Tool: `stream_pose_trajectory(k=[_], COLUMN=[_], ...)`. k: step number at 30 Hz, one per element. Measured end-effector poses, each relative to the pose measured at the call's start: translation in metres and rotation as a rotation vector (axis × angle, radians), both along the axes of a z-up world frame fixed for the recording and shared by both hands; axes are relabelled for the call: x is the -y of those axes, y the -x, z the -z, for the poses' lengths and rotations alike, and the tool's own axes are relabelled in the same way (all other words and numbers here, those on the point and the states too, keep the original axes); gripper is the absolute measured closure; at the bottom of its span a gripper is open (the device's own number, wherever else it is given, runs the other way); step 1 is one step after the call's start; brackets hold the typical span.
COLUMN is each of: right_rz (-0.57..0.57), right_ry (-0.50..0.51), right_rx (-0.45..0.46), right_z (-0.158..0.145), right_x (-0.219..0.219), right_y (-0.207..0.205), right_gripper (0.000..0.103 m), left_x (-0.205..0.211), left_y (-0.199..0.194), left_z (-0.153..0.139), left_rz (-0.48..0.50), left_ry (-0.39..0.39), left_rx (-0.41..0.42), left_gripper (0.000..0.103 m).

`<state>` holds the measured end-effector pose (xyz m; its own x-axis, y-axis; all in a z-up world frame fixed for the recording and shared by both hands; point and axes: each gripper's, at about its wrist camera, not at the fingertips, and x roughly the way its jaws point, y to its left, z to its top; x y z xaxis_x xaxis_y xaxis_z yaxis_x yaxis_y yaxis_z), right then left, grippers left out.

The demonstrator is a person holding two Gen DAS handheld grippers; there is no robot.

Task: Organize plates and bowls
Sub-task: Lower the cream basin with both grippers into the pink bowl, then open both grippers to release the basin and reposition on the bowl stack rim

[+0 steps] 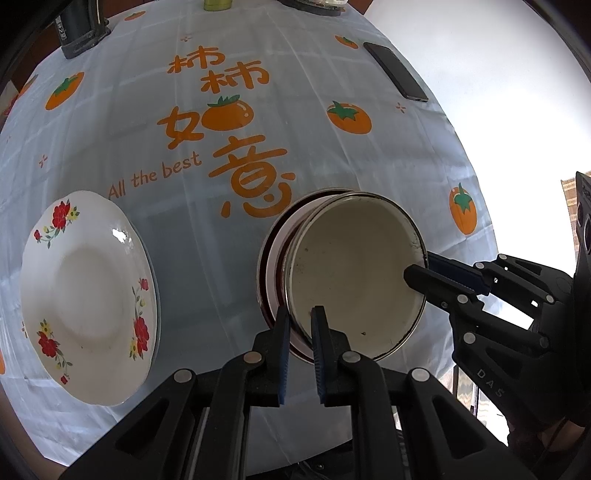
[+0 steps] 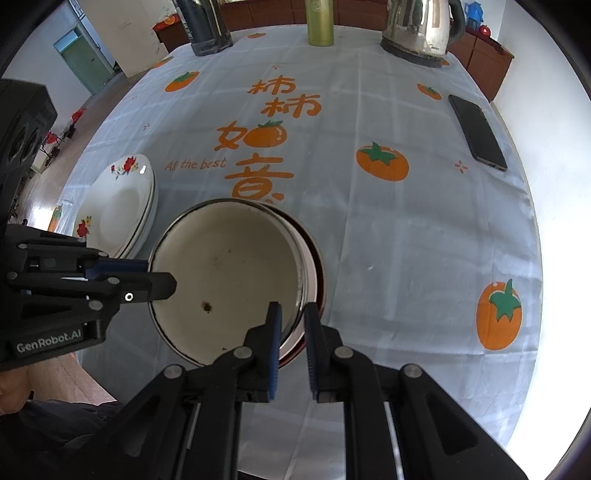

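Observation:
A cream enamel bowl (image 1: 354, 273) with a dark rim sits nested in a second bowl (image 1: 271, 266) near the table's front edge; it also shows in the right wrist view (image 2: 229, 273). My left gripper (image 1: 301, 314) is shut on the bowl's rim, one finger inside and one outside. My right gripper (image 2: 291, 310) is shut on the opposite rim the same way. Each gripper shows in the other's view, the right one (image 1: 417, 267) and the left one (image 2: 162, 275). A stack of white flowered plates (image 1: 85, 295) lies to the left (image 2: 122, 210).
The table has a pale blue cloth (image 2: 406, 240) with orange persimmons. A black phone (image 2: 478, 131) lies at the right. A steel kettle (image 2: 421, 29), a green bottle (image 2: 319, 22) and a dark flask (image 2: 207, 26) stand along the far edge.

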<state>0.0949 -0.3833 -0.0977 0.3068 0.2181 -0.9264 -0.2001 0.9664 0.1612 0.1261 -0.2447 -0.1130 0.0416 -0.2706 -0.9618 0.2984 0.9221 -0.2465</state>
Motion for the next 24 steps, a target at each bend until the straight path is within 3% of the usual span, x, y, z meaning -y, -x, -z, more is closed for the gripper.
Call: stream_pose_trajectory(k=[17, 19, 20, 22, 24], right_rz=[-0.006, -0.006, -0.009, -0.013, -0.009], right_ry=[0.015, -0.005, -0.003, 0.006, 0.005], right_rx=[0.014, 0.018, 0.023, 0.028, 0.029], right_z=[-0.0009, -0.0013, -0.0021, -0.0025, -0.0014], right_x=[-0.0024, -0.0017, -0.0026, -0.0052, -0.0053], right_y=[-0.0031, -0.0029, -0.0024, -0.0012, -0.0016], right_gripper=[0.085, 0.072, 0.069, 0.069, 0.065], left_x=[0.0004, -0.0003, -0.0001, -0.0012, -0.0038], left_y=[-0.0019, -0.0024, -0.0024, -0.0021, -0.0025], left_z=[-0.0011, -0.0015, -0.0019, -0.0013, 0.0001], left_rz=[-0.004, -0.010, -0.010, -0.015, -0.024], left_ry=[0.000, 0.019, 0.015, 0.002, -0.009], left_rx=[-0.003, -0.009, -0.005, 0.006, 0.009], left_gripper=[0.088, 0.078, 0.074, 0.055, 0.054])
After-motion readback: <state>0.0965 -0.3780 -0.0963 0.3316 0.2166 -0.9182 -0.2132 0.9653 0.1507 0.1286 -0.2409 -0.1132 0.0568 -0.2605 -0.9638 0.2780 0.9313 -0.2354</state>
